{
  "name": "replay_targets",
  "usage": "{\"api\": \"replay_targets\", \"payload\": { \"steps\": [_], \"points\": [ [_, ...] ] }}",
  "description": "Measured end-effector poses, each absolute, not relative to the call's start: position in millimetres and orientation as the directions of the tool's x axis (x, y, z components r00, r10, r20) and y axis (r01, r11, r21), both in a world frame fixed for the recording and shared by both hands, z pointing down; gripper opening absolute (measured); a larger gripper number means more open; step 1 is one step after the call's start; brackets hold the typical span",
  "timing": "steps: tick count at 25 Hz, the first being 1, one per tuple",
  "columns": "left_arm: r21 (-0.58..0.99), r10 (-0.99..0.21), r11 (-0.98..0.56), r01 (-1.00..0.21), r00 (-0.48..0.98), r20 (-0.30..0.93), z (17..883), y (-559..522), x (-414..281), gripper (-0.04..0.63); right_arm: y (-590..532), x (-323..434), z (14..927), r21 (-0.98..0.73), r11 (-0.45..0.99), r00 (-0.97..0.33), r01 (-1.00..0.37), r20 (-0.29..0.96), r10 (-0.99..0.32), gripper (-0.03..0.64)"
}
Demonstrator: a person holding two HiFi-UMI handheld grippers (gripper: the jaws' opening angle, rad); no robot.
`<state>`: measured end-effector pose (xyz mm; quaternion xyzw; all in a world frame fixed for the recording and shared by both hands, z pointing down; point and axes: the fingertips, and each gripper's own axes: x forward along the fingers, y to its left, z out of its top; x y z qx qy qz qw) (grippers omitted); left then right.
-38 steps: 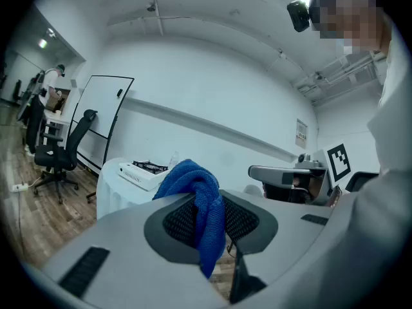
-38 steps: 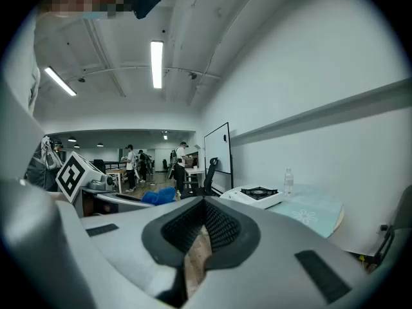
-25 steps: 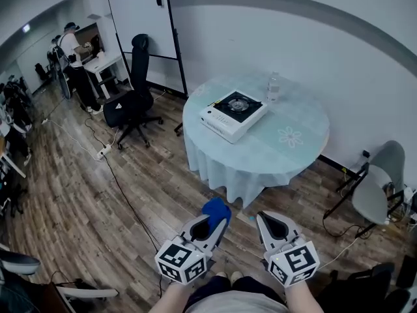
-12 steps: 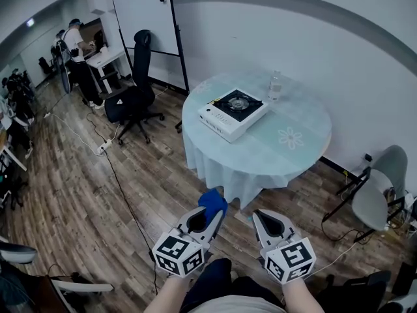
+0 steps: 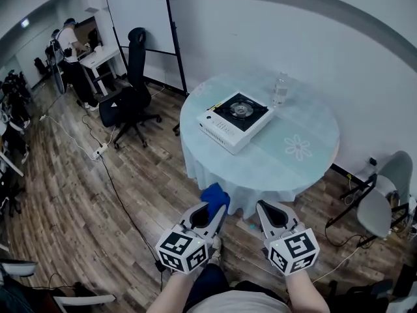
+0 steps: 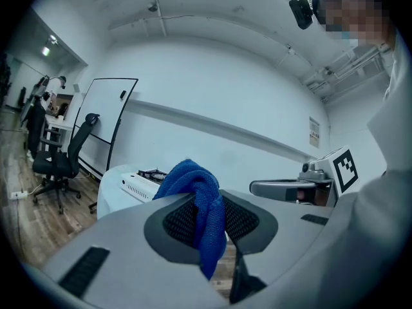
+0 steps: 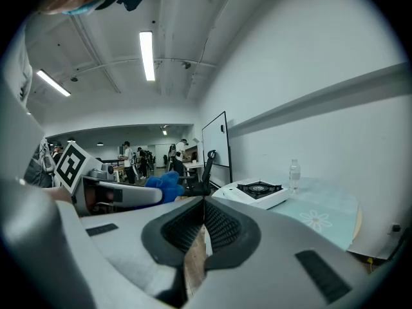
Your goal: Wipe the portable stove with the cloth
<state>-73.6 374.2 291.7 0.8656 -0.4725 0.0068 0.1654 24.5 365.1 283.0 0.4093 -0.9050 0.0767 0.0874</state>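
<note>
While the person stood short of the table [image 5: 287,162]: both grippers were held low over the wood floor [image 5: 98,194], side by side, pointing toward the table.
Left gripper [image 5: 212,219]: jaws were clamped on the blue cloth [image 5: 215,196]; the cloth bunched up above the pads and a tail hung down between them.
Right gripper [image 5: 270,217]: jaws were pressed together with nothing between them, only a thin slit of floor showing through.
Cloth: was in the left gripper, well apart from the stove and not touching the table.
Portable stove [image 5: 234,119]: white body, black top; sat on the round table's left part, angled, near the edge.
Bottle [image 5: 280,89]: clear, upright, was behind the stove near the wall side.
Tablecloth: pale blue-green with a flower print, draped over the table edge.
Surroundings: a black office chair [image 5: 133,77] and a whiteboard [image 5: 140,12] were left of the table, and a grey chair [image 5: 384,188] was at its right.
</note>
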Motion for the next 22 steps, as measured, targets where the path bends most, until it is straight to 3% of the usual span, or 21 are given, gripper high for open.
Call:
{"api": "replay_targets", "payload": {
  "steps": [13,22],
  "points": [
    [0.247,-0.775,-0.572,-0.782,0.614,0.150,278,189,-137,0.097,181,-31,280,-0.068,0.543,-0.543,-0.837,0.225,-0.809,0.021],
    [0.264,-0.759,-0.581,-0.770,0.630,0.168,289,121,-159,0.097,119,-52,289,-0.092,0.495,-0.502,-0.864,0.238,-0.831,0.021]
  ]
}}
